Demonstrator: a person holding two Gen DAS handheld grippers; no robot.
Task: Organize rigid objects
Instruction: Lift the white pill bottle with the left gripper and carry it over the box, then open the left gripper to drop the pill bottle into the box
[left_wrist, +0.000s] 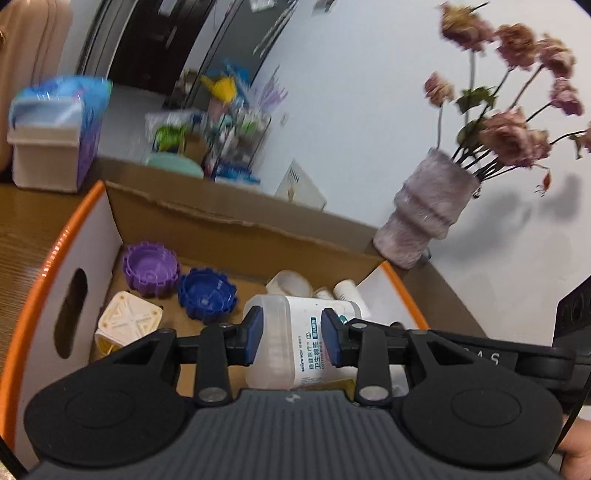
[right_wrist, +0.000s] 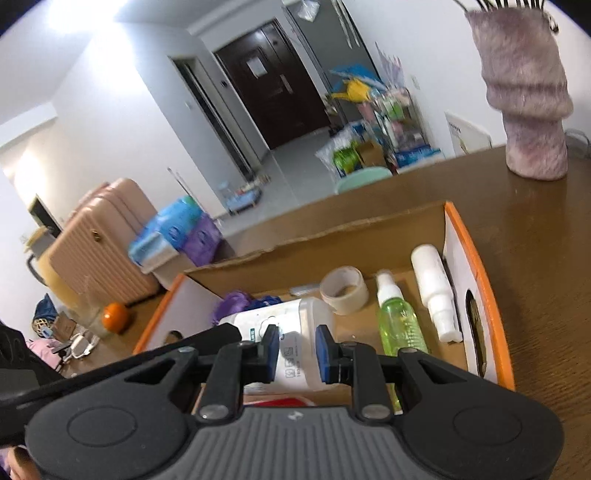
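Note:
An open cardboard box with orange edges sits on the wooden table. In it lie a white cotton-swab container, a purple lid, a blue lid and a cream square piece. The right wrist view shows the same container, a tape roll, a green spray bottle and a white spray bottle. My left gripper hovers over the container, shut and holding nothing. My right gripper hangs above it too, its pads a narrow gap apart and empty.
A furry pink vase with dried flowers stands on the table right of the box. An orange lies left of it. A beige bin with blue packs stands behind, with a pink suitcase nearby.

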